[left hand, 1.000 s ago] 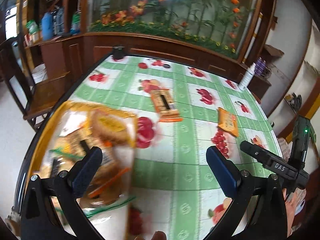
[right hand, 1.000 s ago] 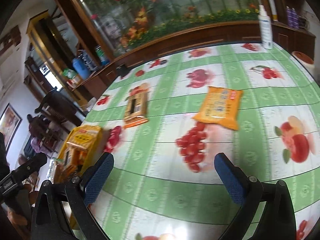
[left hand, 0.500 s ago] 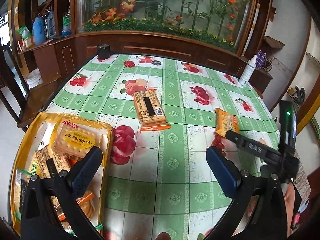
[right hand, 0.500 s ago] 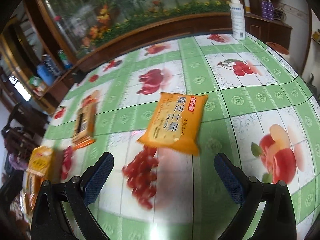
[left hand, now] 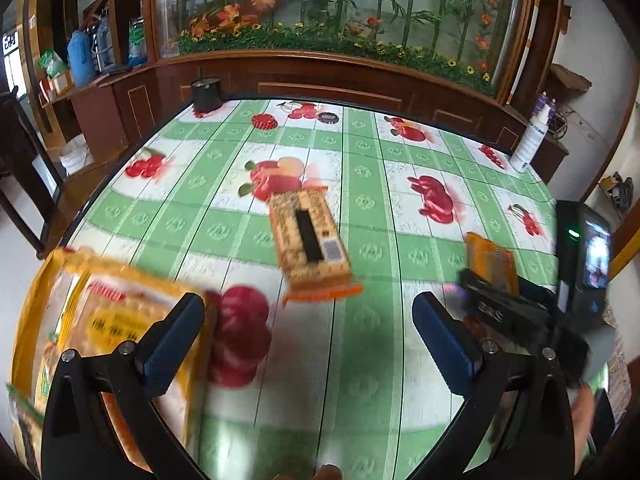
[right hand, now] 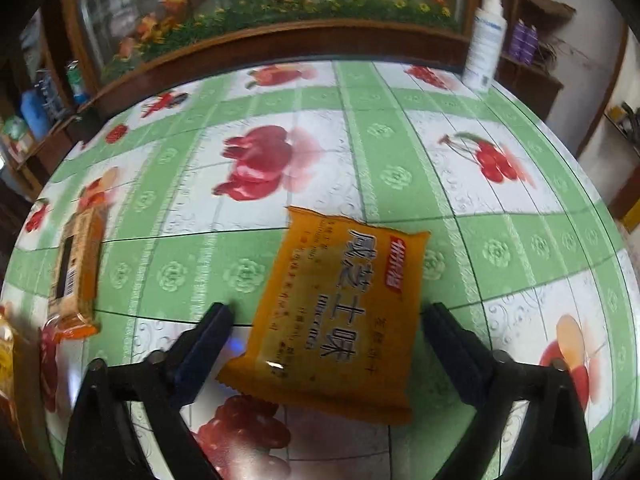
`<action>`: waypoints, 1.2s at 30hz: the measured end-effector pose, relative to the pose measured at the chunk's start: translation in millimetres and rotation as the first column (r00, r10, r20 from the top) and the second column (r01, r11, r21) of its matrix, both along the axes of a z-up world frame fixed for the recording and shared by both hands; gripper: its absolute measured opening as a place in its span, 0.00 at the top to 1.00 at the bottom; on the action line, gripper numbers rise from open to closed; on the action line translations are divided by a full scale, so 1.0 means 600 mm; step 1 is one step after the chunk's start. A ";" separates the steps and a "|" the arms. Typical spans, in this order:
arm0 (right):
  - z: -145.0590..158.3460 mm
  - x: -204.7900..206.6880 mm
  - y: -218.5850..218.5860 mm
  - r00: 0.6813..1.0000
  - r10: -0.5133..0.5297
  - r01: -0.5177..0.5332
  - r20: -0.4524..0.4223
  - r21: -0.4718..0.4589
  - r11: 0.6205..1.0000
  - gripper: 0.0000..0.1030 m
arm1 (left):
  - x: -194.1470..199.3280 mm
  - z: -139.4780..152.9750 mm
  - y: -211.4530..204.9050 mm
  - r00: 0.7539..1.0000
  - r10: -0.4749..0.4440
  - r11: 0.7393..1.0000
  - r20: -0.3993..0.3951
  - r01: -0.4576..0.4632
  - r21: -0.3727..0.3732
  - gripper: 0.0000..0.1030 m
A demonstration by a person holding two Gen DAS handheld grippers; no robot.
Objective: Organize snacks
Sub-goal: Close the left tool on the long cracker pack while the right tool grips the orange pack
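An orange biscuit packet (right hand: 340,312) lies flat on the fruit-print tablecloth. My right gripper (right hand: 326,330) is open, its two fingers on either side of the packet's near half. The packet also shows in the left wrist view (left hand: 490,258), behind the right gripper. A long brown cracker pack (left hand: 308,242) lies mid-table, also in the right wrist view (right hand: 78,264). A yellow tray (left hand: 60,320) with several snack packs sits at the near left. My left gripper (left hand: 308,334) is open and empty above the cloth, between tray and pack.
A white spray bottle (right hand: 486,44) stands at the table's far right edge. A black cup (left hand: 206,94) stands at the far left corner. A wooden planter wall (left hand: 320,76) runs behind the table. A wooden chair (left hand: 28,168) stands to the left.
My right gripper has moved forward and down until its fingers straddle the orange packet. My left gripper has moved forward and lower, and the tray now sits lower left.
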State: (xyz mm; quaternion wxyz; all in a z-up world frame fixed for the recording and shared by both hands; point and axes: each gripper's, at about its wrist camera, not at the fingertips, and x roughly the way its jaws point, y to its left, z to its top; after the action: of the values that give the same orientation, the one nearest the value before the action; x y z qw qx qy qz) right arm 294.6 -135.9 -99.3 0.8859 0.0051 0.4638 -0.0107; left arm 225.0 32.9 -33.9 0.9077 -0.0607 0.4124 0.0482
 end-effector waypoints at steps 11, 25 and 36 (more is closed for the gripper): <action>0.028 -0.054 -0.039 0.995 0.095 -0.099 0.039 0.114 0.989 0.29 | 0.114 -0.048 -0.027 0.996 0.055 0.996 -0.068 -0.051 0.067 0.00; 0.110 -0.204 -0.109 0.980 0.108 -0.146 0.168 0.237 0.961 0.29 | 0.172 -0.116 -0.028 0.982 0.072 0.997 -0.175 -0.067 0.037 0.00; 0.105 -0.281 -0.140 0.980 0.110 -0.151 0.169 0.255 0.955 0.29 | 0.165 -0.117 -0.029 0.987 0.087 0.996 -0.135 -0.082 0.042 0.00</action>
State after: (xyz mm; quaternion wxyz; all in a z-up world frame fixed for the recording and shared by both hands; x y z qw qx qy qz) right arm 126.1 -220.0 -36.3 0.9087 0.0942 0.3912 0.1110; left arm 323.7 15.3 -104.4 0.8754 -0.0580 0.4698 0.0982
